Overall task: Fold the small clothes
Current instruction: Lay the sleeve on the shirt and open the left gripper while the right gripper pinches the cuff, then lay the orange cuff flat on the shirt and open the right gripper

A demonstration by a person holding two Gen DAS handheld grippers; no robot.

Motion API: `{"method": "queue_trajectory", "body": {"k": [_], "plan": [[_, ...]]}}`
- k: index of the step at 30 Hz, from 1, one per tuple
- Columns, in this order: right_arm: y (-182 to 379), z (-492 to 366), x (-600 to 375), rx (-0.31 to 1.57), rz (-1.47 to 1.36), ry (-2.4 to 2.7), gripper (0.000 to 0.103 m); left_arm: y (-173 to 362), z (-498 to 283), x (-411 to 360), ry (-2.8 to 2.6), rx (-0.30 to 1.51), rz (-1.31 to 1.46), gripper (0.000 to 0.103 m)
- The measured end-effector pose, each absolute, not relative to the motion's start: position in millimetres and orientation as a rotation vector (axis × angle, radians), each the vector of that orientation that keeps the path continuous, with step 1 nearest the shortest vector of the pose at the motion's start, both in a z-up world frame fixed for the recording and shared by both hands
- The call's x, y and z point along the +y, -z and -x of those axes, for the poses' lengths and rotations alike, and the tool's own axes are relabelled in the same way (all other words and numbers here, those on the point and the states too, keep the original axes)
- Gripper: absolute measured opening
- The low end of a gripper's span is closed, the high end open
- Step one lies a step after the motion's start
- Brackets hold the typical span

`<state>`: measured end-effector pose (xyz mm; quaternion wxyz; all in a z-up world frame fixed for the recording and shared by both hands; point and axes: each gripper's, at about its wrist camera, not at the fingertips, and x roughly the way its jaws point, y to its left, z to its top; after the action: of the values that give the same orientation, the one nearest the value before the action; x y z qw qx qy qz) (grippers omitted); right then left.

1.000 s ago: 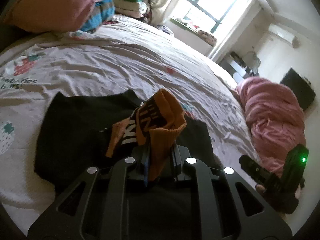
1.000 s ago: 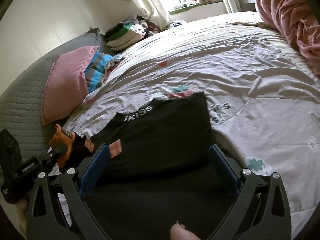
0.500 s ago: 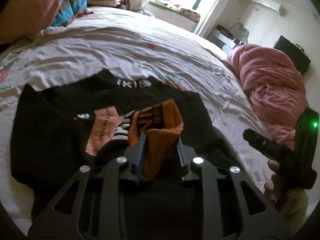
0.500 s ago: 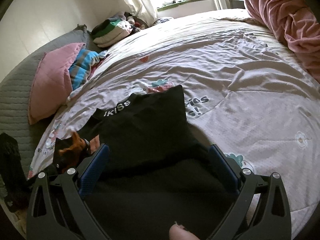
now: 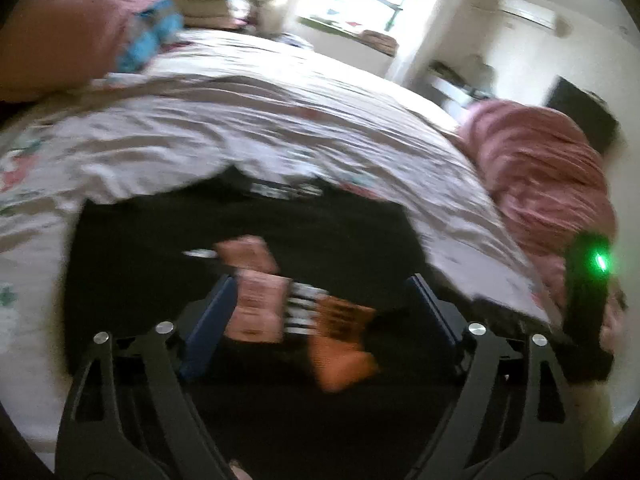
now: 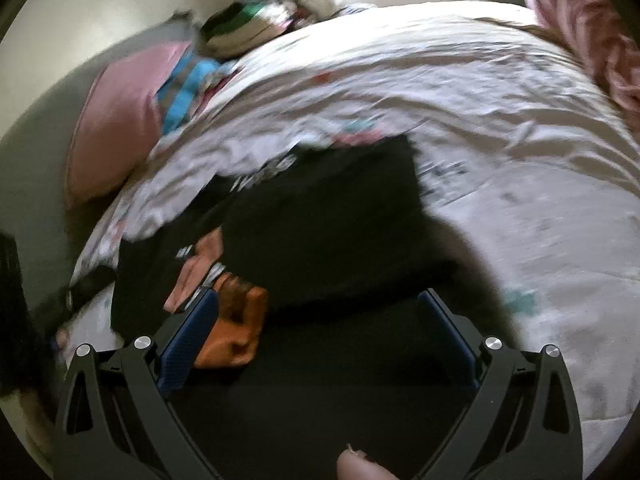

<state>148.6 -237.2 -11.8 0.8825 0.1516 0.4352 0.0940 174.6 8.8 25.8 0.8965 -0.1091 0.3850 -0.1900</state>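
Note:
A black garment (image 5: 240, 232) with white lettering at its far edge lies spread on the bed; it also shows in the right wrist view (image 6: 332, 216). An orange, pink and striped small garment (image 5: 296, 312) lies on top of it, near its front edge, and shows in the right wrist view (image 6: 228, 312). My left gripper (image 5: 320, 312) is open, its jaws wide to either side of the small garment, not holding it. My right gripper (image 6: 320, 328) is open and empty above the black garment's near edge. Both views are blurred.
The bed (image 5: 240, 120) has a pale printed quilt. A pink pillow (image 5: 72, 20) and striped cloth lie at the head, a crumpled pink blanket (image 5: 540, 176) at the right. Folded clothes (image 6: 240, 28) are stacked by the window.
My left gripper has opened and let go of the orange garment, which now lies flat on the black garment. Both grippers have shifted, blurring the views.

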Motion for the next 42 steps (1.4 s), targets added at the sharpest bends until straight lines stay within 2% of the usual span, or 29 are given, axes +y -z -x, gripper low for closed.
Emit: {"method": "queue_trajectory", "body": {"k": [5,6,11,12,13,14,15,18,34,42], "plan": [[37,-158,-190,0.979,-0.257,-0.259,0.095,-26,-180,53,0.129,0.756,0.197,0.090],[41,-160,-183,0.991,-0.250,-0.269,0.089,-25,-181,60,0.110,0.756,0.215,0.090],[59,-170,-160,1.049,-0.266,-0.263,0.085,-25,-181,90,0.081,0.746,0.303,0.093],[62,-171,-156,1.052,-0.267,-0.257,0.079,-26,-180,92,0.081,0.742,0.304,0.093],[63,-172,-153,1.043,-0.255,-0.249,0.061,-27,-180,94,0.079,0.735,0.304,0.093],[62,-172,-147,1.023,-0.223,-0.259,0.051,-28,-179,95,0.076,0.730,0.303,0.093],[61,-172,-143,1.009,-0.201,-0.264,0.045,-28,-178,95,0.070,0.726,0.301,0.093],[56,-170,-140,0.978,-0.190,-0.284,0.011,-26,-177,97,0.062,0.739,0.305,0.093],[-46,-176,-142,0.711,-0.037,-0.405,0.008,-23,-175,143,-0.042,0.744,0.413,0.093],[-66,-189,-162,0.637,0.022,-0.328,0.008,-14,-180,144,-0.033,0.773,0.430,0.093]]}}
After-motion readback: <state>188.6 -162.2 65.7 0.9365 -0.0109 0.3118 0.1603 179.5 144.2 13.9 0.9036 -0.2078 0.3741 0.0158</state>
